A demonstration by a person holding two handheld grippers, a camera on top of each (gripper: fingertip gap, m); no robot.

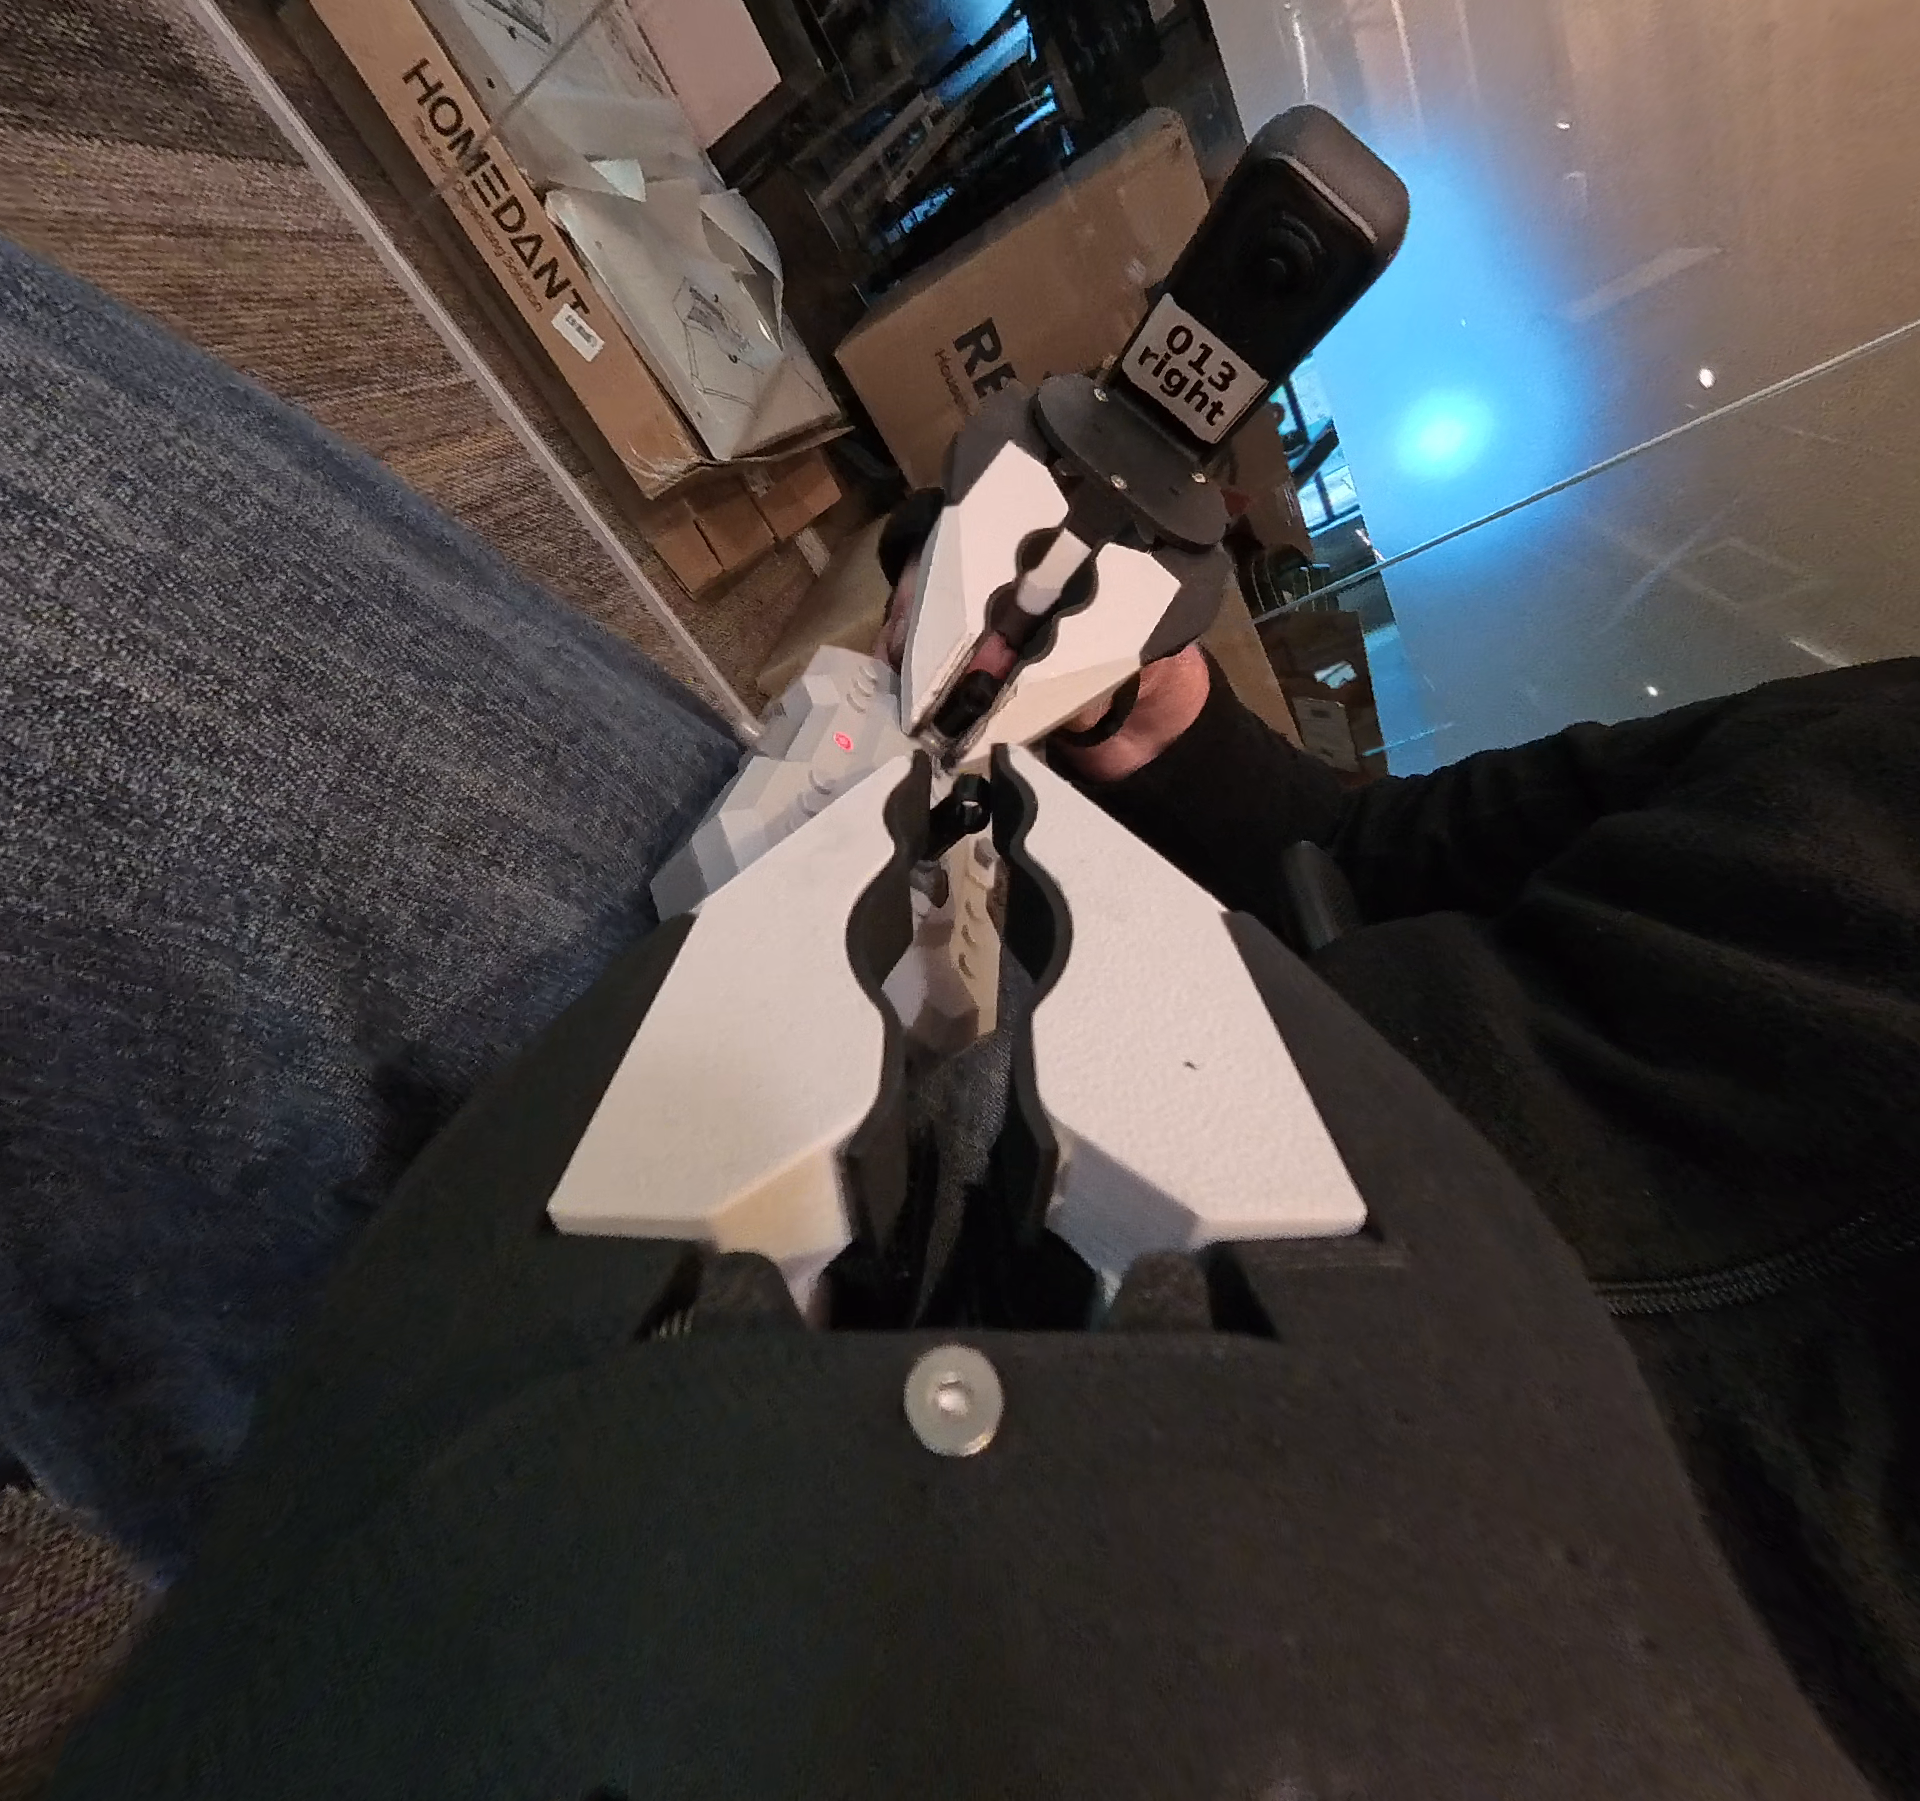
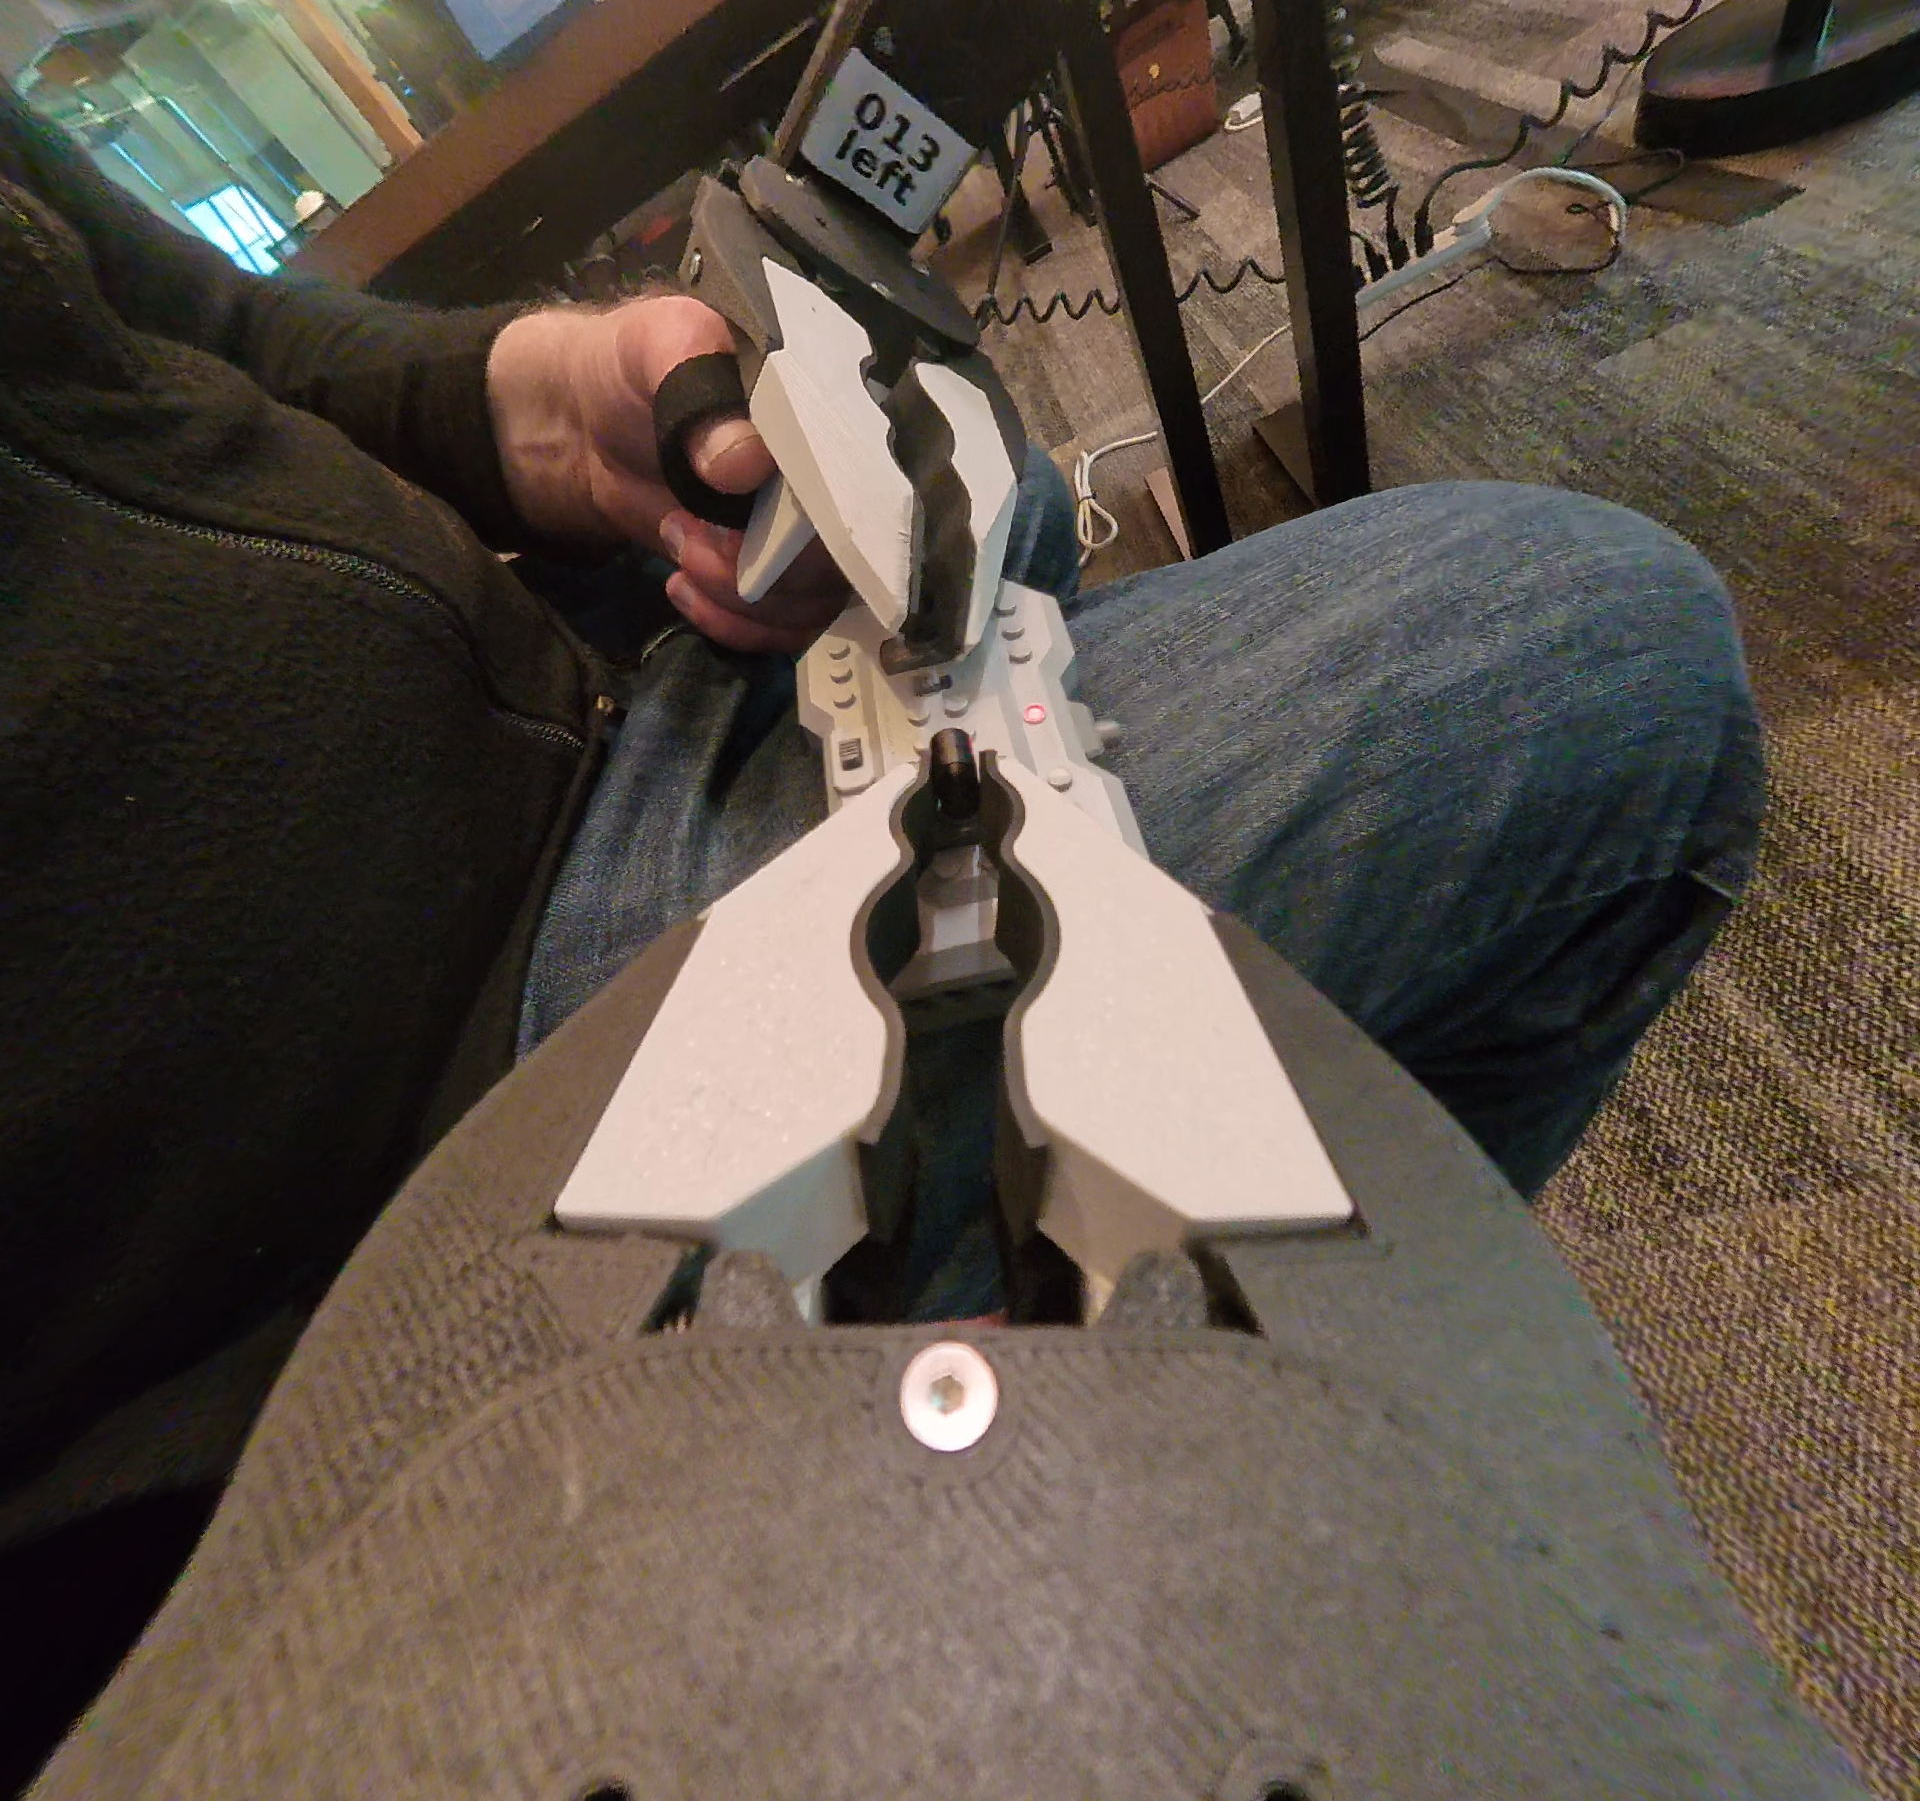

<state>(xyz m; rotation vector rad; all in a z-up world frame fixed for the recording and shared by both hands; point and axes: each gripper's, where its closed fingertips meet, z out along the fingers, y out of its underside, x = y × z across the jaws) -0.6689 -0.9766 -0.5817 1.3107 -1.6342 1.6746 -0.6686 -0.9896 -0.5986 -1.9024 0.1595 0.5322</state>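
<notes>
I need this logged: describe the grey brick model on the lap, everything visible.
The brick model is a long, light-grey build of studded plastic bricks, lying flat on the person's jeans. It has stepped edges, a small red round stud near one side and a black peg standing up from it. The right gripper is closed on that peg; the left gripper pinches the top of the model farther along.

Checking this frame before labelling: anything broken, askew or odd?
Nothing looks damaged. Oddity: the grey brick model rests on the person's jeans, not a table. Both grippers, left and right, meet at its small black part.
</notes>
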